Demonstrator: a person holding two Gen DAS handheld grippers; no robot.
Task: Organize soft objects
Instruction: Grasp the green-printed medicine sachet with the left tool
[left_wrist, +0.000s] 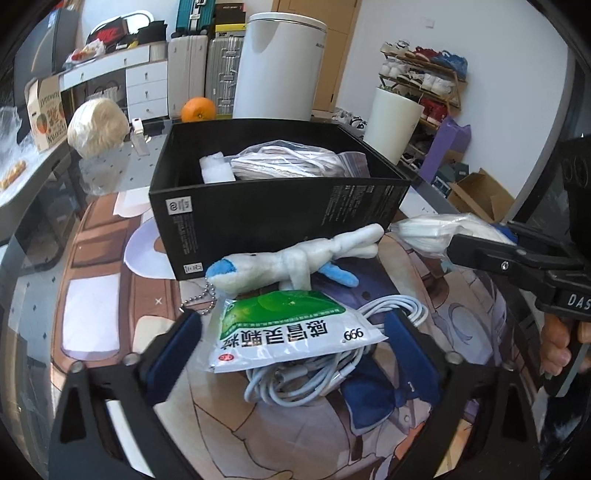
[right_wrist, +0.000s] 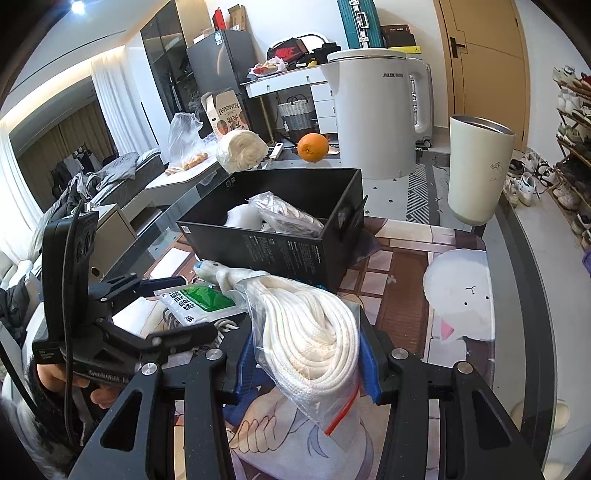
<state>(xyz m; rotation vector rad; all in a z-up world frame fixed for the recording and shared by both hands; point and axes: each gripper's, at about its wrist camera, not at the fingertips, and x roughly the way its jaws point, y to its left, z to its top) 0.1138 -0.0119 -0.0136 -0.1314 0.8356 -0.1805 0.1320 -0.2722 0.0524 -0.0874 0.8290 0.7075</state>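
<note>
A glass table (right_wrist: 517, 266) with a cartoon-printed mat (left_wrist: 110, 280) under its top carries everything here. At its far side stand a tall white appliance (right_wrist: 373, 114) and a cream tumbler (right_wrist: 476, 170), with an orange (right_wrist: 313, 146) and a bundle of pale yarn in plastic (left_wrist: 96, 125) off to the left of them. Nearer sits an open black box (left_wrist: 273, 206), already holding a clear bag of white cord (left_wrist: 291, 160) and a white foam piece (left_wrist: 216, 168). Just in front of the box lies a white and blue plush toy (left_wrist: 295, 258) with a bead chain at its head, its tail end close against the box wall. Below it a green and white sachet (left_wrist: 291, 328) rests on top of a coiled white cable (left_wrist: 306, 373), partly covering it. The left gripper (left_wrist: 291, 336) hangs low over this pile with its jaws wide apart, one finger on either side of the sachet and cable, neither pad touching them. The right gripper (right_wrist: 306, 354) is clamped on a zip bag of white rope (right_wrist: 314, 332), held up off the mat to the right of the plush toy and short of the box.
</note>
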